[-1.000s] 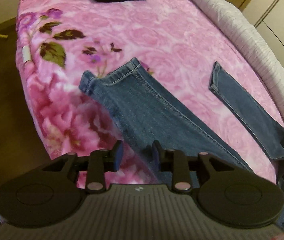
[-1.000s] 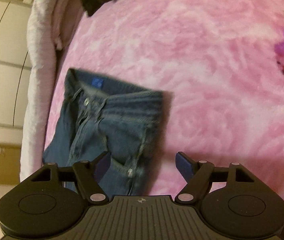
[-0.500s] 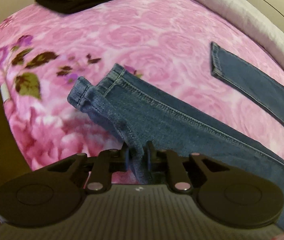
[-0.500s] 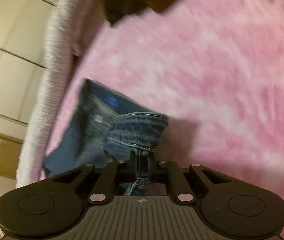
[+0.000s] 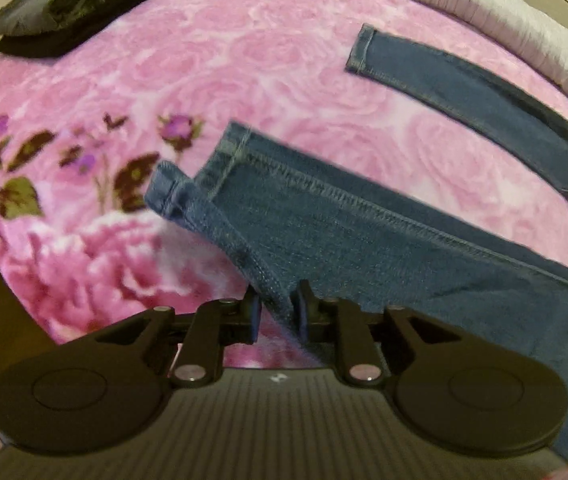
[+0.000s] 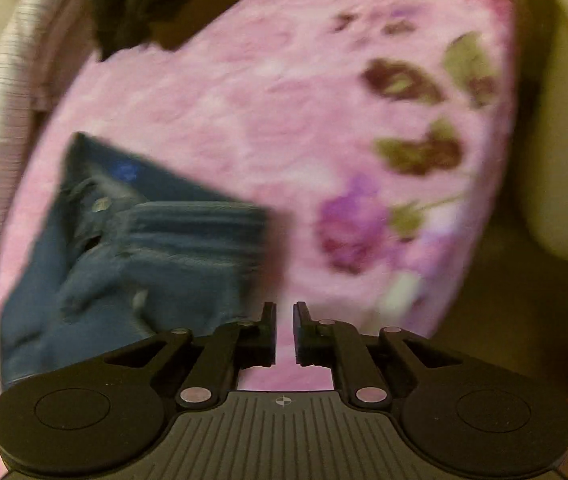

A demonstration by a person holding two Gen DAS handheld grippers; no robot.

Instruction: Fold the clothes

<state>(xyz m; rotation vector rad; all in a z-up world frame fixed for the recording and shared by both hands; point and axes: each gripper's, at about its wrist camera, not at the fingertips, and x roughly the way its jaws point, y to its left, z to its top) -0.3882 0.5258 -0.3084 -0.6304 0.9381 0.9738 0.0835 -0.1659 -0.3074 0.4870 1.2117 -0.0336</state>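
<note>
Blue jeans lie on a pink flowered blanket (image 5: 243, 60). In the left wrist view the near leg (image 5: 364, 248) runs to its hem at centre, and the far leg (image 5: 464, 92) lies apart at upper right. My left gripper (image 5: 277, 308) straddles the near leg's raised seam edge. Its jaws are opening, and pink shows between the left pad and the denim. In the right wrist view the blurred waist of the jeans (image 6: 143, 260), with its button, lies left of my right gripper (image 6: 284, 312). That gripper is shut to a thin slit, with only blanket showing through it.
A stack of dark folded clothes (image 5: 67, 12) sits at the far end of the bed, and shows as a dark clothes heap (image 6: 135, 4) in the right wrist view. A white ribbed cover (image 5: 484, 4) runs along the far side. The bed edge drops to brown floor (image 6: 524, 300).
My left jaws have widened around the leg's edge, and the view has rolled. My right gripper has risen and slid right; the waistband it pinched half a second ago is no longer between its jaws.
</note>
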